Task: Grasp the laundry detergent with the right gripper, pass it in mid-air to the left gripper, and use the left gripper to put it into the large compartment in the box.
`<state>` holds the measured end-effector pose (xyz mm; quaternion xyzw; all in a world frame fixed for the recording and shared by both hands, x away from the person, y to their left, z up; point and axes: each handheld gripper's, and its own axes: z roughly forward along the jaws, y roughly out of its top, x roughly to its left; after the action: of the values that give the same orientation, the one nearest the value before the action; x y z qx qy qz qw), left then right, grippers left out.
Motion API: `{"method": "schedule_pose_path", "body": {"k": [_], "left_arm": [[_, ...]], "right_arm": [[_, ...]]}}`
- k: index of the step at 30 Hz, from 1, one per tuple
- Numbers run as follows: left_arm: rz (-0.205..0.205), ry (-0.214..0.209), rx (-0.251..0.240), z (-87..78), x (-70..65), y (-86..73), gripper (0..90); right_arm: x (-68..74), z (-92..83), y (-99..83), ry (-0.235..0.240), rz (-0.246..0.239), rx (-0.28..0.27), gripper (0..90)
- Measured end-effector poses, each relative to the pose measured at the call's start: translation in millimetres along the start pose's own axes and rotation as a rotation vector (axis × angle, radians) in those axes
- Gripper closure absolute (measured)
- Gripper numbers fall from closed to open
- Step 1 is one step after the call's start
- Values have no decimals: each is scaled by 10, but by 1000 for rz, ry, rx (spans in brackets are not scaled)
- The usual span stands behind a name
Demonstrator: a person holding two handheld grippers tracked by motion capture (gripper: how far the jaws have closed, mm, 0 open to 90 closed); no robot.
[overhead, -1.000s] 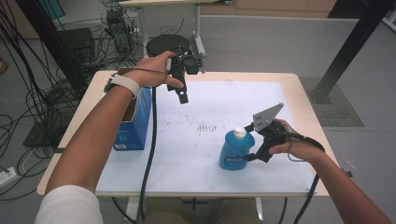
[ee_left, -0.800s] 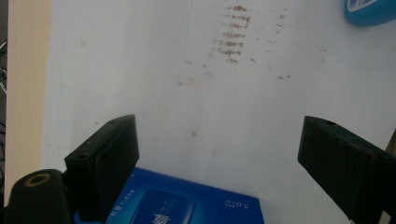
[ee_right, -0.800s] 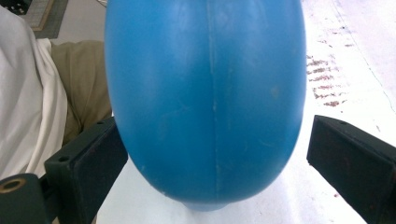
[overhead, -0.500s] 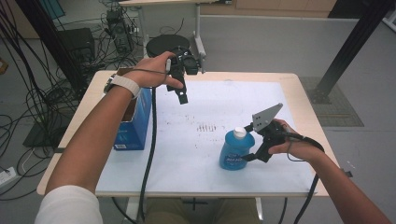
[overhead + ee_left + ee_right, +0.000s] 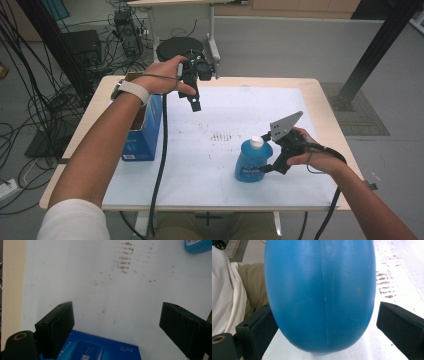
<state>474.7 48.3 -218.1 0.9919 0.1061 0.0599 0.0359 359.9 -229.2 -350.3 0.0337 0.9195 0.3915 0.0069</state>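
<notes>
From above, the right gripper (image 5: 269, 161) sits against the blue bottle (image 5: 253, 160), upright with a white cap on the white mat (image 5: 210, 170). The left gripper (image 5: 194, 102) hangs raised, jaws apart and empty, above the blue box (image 5: 145, 132).

In the left gripper view, its jaws stand wide over the mat.

In the right gripper view, the bottle (image 5: 319, 295) sits between open jaws, with a gap at one side.

Grey floor (image 5: 300, 45), cables (image 5: 45, 100) left, perhaps a stool (image 5: 177, 47).

— Left edge of table (image 5: 320, 95)? Box (image 5: 145, 135), standing.
— Near right? Bottle (image 5: 252, 160), upright on sheet (image 5: 200, 170). Smudges (image 5: 220, 136) between, mid-sheet, just far-left of bottle.
</notes>
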Motion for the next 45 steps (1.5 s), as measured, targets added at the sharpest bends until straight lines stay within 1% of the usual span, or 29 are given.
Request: {"method": "schedule_pose_path", "body": {"k": [10,12,16,26,29,38,45], "left_arm": [[-3,-3,2,23,1,-10,131],[-2,-5,3,30,1,-10,132],[-4,-6,2,35,-2,-11,132],[-4,-5,0,41,-5,-16,132],[-5,-5,0,43,-9,-16,133],[-5,-4,0,49,-14,-17,135],[-5,-5,2,58,-14,-19,135]], "right_arm": [[7,31,-13,0,-3,-14,53],[7,48,-18,0,-1,-26,54],[8,69,-23,-2,-3,-28,57],[4,118,-60,1,9,-52,75],[-2,127,-73,8,8,-69,83],[2,164,-100,27,12,-90,106],[-2,172,-114,33,13,-107,114]]}}
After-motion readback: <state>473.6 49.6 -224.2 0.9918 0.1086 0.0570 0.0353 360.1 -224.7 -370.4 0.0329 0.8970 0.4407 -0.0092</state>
